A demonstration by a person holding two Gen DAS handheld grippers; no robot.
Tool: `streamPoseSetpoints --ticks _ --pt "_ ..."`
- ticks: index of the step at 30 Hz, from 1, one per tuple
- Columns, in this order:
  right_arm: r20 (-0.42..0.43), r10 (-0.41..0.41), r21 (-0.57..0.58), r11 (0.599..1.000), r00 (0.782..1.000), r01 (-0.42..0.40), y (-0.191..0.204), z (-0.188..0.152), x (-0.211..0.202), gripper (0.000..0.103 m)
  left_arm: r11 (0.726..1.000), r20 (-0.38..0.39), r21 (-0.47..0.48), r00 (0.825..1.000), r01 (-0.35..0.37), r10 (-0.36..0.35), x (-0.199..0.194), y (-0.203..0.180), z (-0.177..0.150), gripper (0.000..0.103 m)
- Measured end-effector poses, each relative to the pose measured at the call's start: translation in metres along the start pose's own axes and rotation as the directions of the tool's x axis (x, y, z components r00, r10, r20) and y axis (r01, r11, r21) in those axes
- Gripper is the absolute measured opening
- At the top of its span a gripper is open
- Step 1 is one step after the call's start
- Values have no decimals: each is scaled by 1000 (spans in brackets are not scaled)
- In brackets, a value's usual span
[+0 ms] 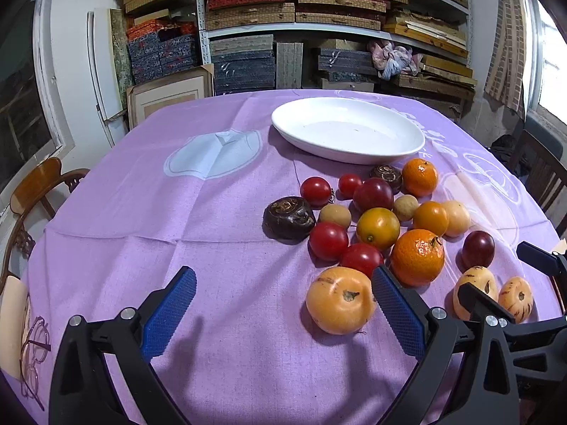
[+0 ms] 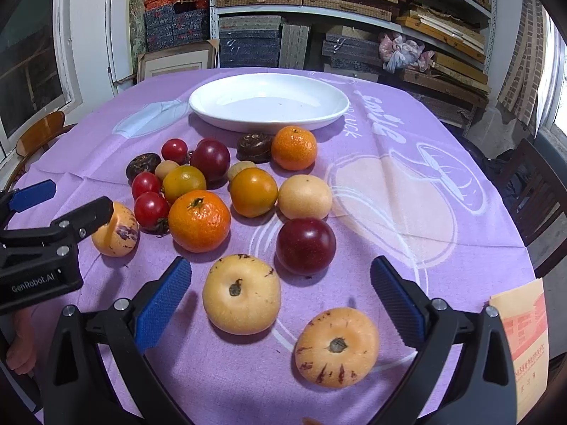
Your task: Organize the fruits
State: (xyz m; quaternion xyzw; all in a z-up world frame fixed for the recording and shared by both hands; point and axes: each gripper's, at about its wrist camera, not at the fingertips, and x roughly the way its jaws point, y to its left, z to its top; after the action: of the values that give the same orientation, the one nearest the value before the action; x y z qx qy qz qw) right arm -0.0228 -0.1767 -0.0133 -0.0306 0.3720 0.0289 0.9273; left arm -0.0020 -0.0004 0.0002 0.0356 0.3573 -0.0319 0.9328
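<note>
On the purple-clothed counter [image 2: 407, 184] the fruits [image 2: 198, 219] lie loose before the empty white plate [image 2: 269, 101], both tools, left [image 1: 283, 304] and right [image 2: 280, 294], gaping wide and empty, so I'd straddle one pale fruit [image 2: 241, 294] squarely and close gently

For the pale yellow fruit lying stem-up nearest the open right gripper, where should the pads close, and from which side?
Grip the pale yellow fruit across its widest girth, pads on its left and right flanks, coming down from above and the near side. It sits stem-up and squat, apart from its neighbours. The right gripper, jaws open, probably spans it.
</note>
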Motion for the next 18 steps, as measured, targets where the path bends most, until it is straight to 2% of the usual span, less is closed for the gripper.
streamPoseSetpoints --ticks 8,18 --pt "16 -10 -4 1000 1000 10 0 -1 -4 99 1000 -21 -15 1000 10 -10 2 2 0 100" --pt "-4 -1 9 1000 1000 1 0 -2 -2 99 994 -45 -111 999 -25 20 5 18 0 100"
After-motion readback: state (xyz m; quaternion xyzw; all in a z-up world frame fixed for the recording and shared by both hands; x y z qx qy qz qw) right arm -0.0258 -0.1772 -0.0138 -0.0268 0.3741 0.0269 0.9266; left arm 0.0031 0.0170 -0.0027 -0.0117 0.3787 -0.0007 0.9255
